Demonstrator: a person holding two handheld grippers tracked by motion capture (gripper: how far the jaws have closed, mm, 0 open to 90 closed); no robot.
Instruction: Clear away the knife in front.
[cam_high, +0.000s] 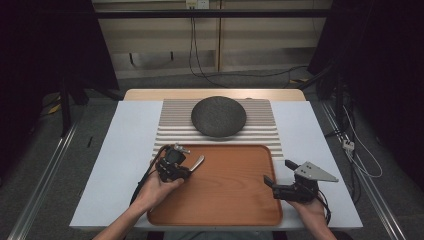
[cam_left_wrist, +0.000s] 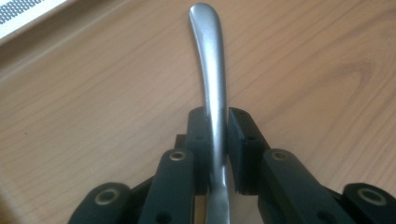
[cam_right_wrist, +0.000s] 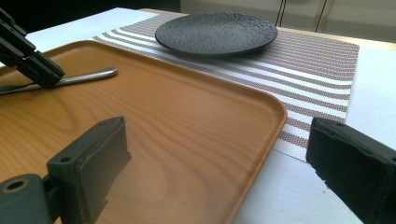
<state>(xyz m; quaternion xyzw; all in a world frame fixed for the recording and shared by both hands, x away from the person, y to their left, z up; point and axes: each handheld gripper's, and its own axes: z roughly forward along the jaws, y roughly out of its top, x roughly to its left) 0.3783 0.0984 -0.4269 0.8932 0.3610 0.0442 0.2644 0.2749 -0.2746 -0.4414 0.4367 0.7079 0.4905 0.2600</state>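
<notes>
My left gripper (cam_high: 186, 171) is shut on a piece of metal cutlery (cam_high: 198, 162) over the near-left part of a wooden tray (cam_high: 225, 197). In the left gripper view the pads pinch the cutlery's slim handle (cam_left_wrist: 210, 79), whose rounded end points away just above the tray (cam_left_wrist: 93, 102). Its other end is hidden behind the jaws. My right gripper (cam_high: 280, 174) is open at the tray's right edge, with nothing between its jaws. From the right gripper view (cam_right_wrist: 219, 149) I see the tray rim (cam_right_wrist: 261, 126), the left gripper (cam_right_wrist: 32, 65) and the handle (cam_right_wrist: 88, 74).
A dark round plate (cam_high: 218, 116) (cam_right_wrist: 215, 32) rests on a striped placemat (cam_high: 262, 127) (cam_right_wrist: 317, 60) behind the tray. The white tabletop (cam_high: 125, 150) lies on both sides. Beyond the table are cables on the floor and dark stands.
</notes>
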